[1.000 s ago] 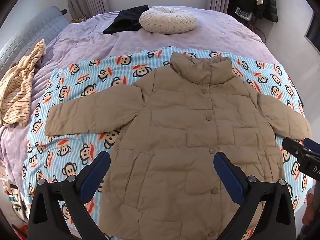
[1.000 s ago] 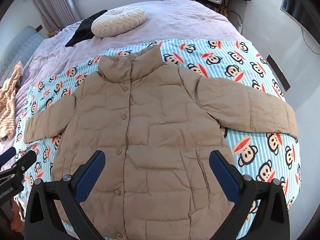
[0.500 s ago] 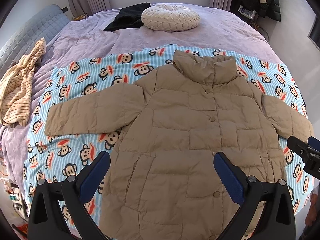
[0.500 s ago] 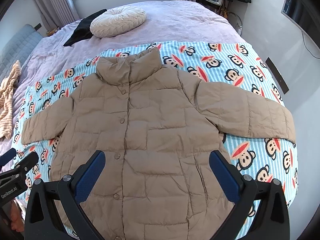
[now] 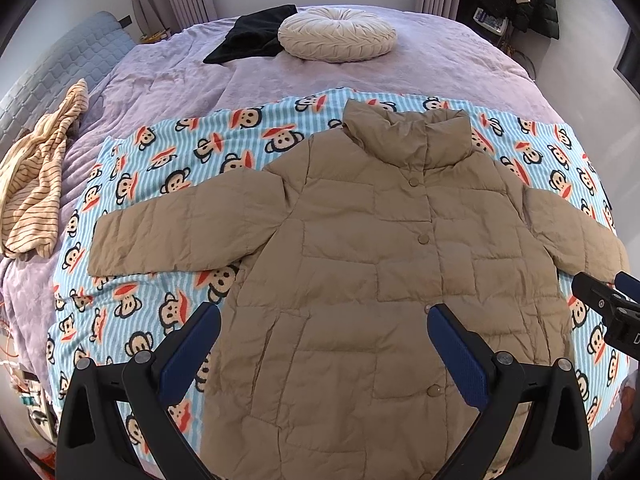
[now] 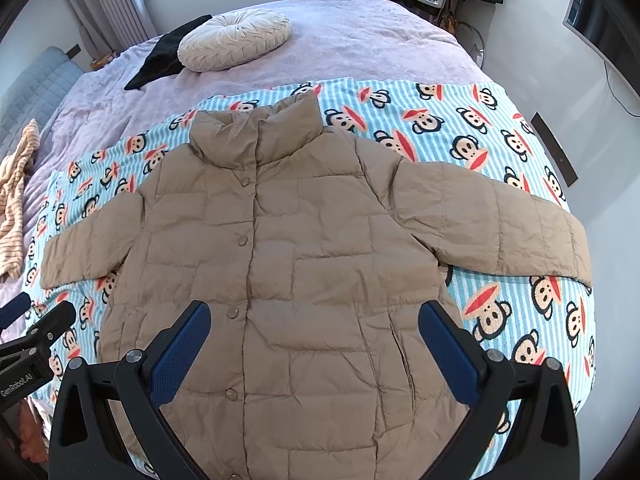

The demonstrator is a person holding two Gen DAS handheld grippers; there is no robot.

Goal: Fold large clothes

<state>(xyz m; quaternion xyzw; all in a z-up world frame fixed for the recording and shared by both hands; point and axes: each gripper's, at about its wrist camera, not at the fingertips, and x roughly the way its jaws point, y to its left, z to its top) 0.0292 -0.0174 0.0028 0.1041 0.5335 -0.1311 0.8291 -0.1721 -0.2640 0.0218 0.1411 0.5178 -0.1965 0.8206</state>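
A tan puffer jacket (image 6: 288,264) lies face up, buttoned, with both sleeves spread on a monkey-print blanket (image 6: 460,120) over the lilac bed (image 6: 360,48), while the right gripper (image 6: 314,320) hovers wide open above its hem and the left gripper (image 6: 28,320) shows at the left edge.

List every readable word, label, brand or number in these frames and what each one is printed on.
"GenRobot.AI": white print on the black body of the left hand-held gripper, seen at the left edge of the right wrist view.
"D": only a cut-off first letter shows on the right hand-held gripper in the left wrist view; the rest is out of frame.
The jacket and the monkey blanket show no readable text.
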